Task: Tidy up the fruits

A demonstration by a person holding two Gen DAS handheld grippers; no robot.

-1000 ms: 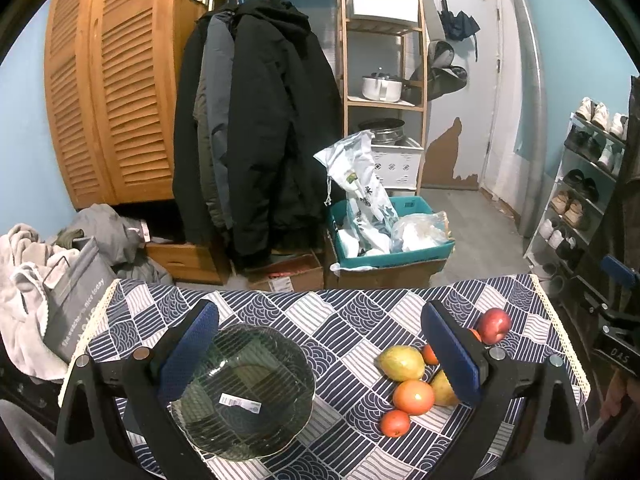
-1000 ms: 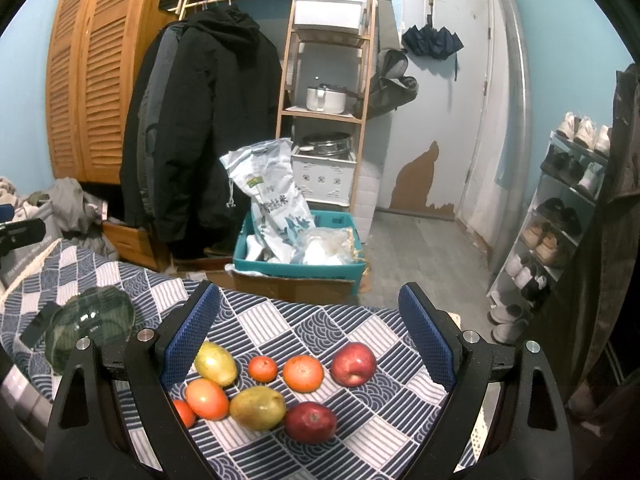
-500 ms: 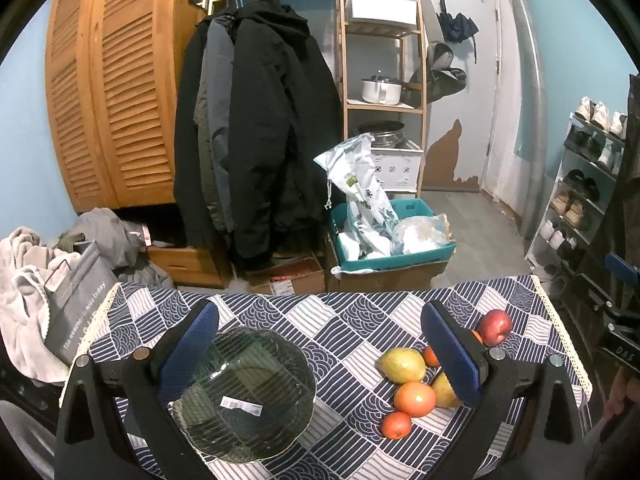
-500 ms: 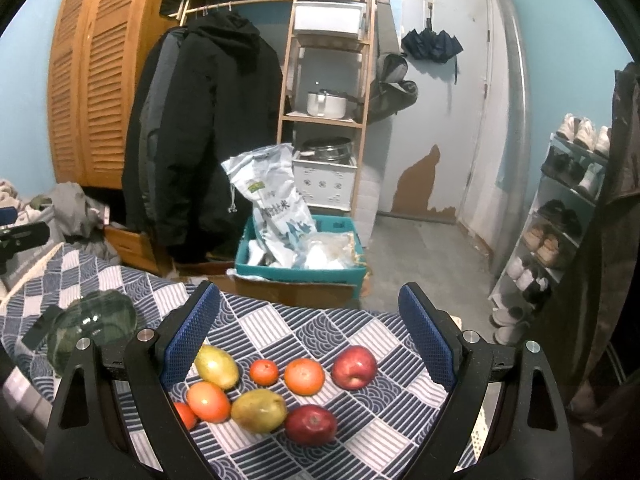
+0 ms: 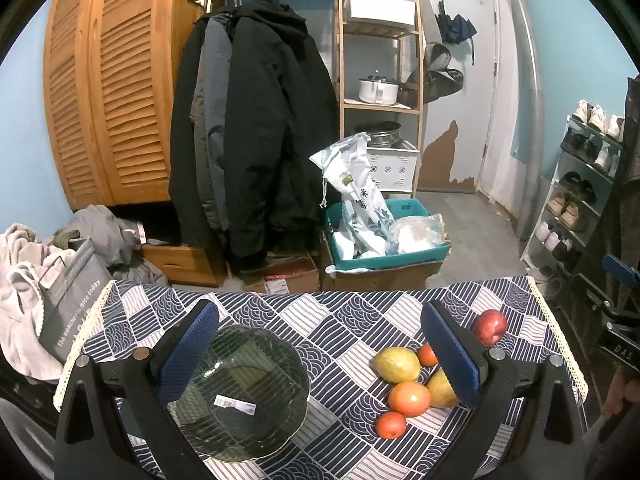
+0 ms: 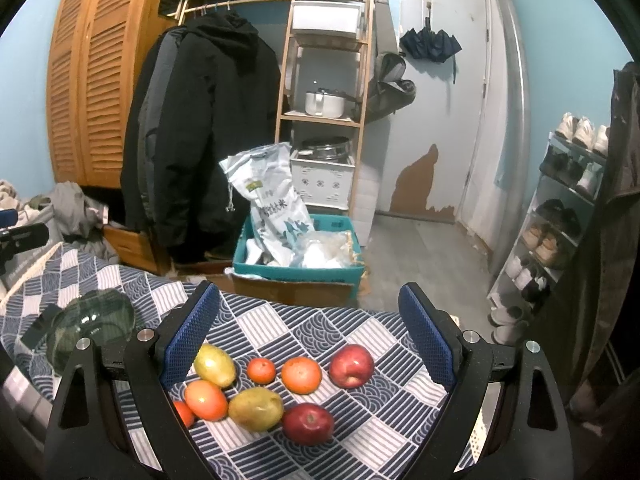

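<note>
From the left wrist view, the left claw (image 5: pixel 318 344) hangs above the counter (image 5: pixel 344 312) with its jaws spread wide and nothing between them. Its left pad sits over the rim of the glass bowl (image 5: pixel 244 392), which stands empty on the patterned cloth, a sticker showing through the glass. The bowl looks like the intended home for the fruit, and this claw seems placed to steady it. The fruit lies well apart to the right: a yellow-green mango (image 5: pixel 397 365), an orange (image 5: pixel 410 399), a small tangerine (image 5: pixel 390 425) and a red apple (image 5: pixel 490 327).

From the right wrist view, the right claw (image 6: pixel 310 334) is also wide open and empty, poised over the cluster, probably to pick the first piece. Two red apples (image 6: pixel 351 366) (image 6: pixel 308 423), a second orange (image 6: pixel 301 375), a second mango (image 6: pixel 256 408) and a small tangerine (image 6: pixel 261 370) lie loose between its fingers; the bowl (image 6: pixel 92 326) is off to the left. No fruit is in the bowl yet.
</note>
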